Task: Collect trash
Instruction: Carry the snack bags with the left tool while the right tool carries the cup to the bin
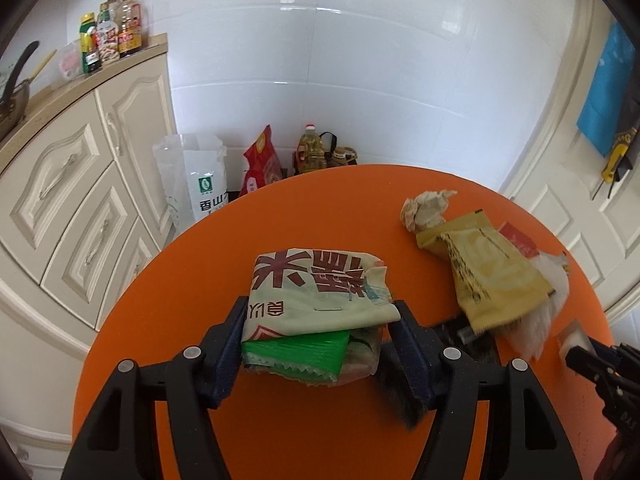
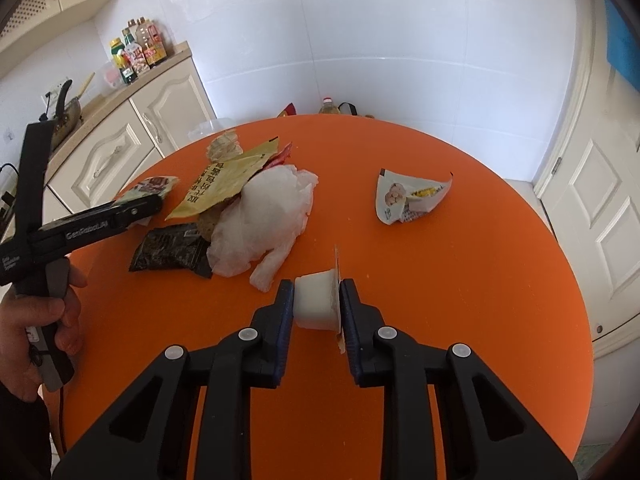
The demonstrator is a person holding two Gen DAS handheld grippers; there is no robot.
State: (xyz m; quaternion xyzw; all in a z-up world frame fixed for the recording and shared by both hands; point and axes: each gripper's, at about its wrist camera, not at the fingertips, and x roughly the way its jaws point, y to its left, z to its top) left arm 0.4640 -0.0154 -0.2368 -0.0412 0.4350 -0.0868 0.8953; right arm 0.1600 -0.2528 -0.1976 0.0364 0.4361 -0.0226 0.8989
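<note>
My left gripper (image 1: 318, 320) is shut on a folded pale food bag with red lettering (image 1: 316, 292), with a green wrapper (image 1: 296, 350) tucked under it, held above the round orange table (image 1: 320, 208). My right gripper (image 2: 316, 300) is shut on a small white plastic cup (image 2: 316, 300) lying on its side, its peeled lid (image 2: 338, 264) sticking up. A trash pile lies on the table: a yellow wrapper (image 2: 220, 182), a crumpled tissue (image 2: 224, 146), a white plastic bag (image 2: 264, 220) and a black wrapper (image 2: 172, 250). A torn white wrapper (image 2: 408, 196) lies alone at the right.
Cream cabinets (image 1: 72, 200) stand at the left with sauce bottles (image 1: 110, 32) on the counter. On the floor behind the table are a white sack (image 1: 196, 176), a red bag (image 1: 260, 164) and an oil bottle (image 1: 310, 148). A white door (image 2: 600, 200) is at the right.
</note>
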